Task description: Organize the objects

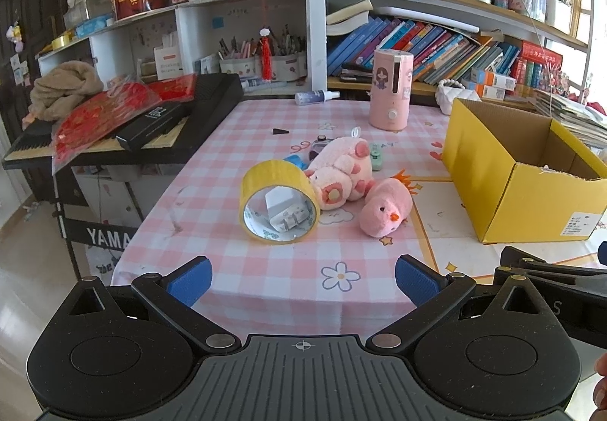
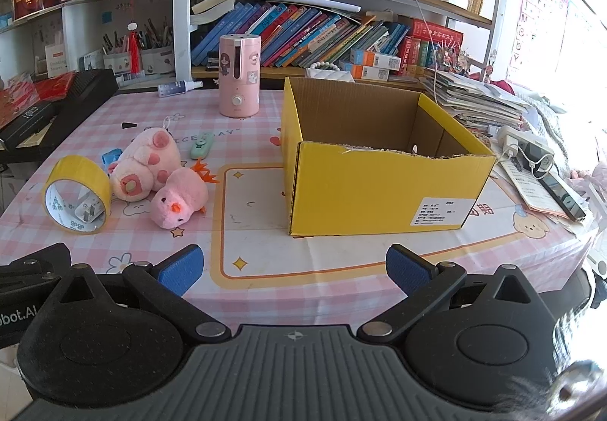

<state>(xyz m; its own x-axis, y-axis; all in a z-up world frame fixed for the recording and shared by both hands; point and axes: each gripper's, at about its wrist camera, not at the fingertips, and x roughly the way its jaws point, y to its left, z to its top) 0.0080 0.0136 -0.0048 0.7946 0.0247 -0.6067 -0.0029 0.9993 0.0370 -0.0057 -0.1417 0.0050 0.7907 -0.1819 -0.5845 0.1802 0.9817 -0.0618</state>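
We judge the task unstarted: both our left gripper (image 1: 303, 278) and right gripper (image 2: 295, 269) hover spread and empty, the box (image 2: 383, 189) looks bare, while tape (image 1: 279, 201), pig (image 1: 341, 170) and chick (image 1: 385, 208) lie clustered left of it

Yellow tape roll (image 1: 279, 201) stands on edge; pink pig plush (image 1: 341, 170) touches it at 3 o'clock, pink chick plush (image 1: 385, 208) beside, open yellow box (image 2: 379, 170) further right.
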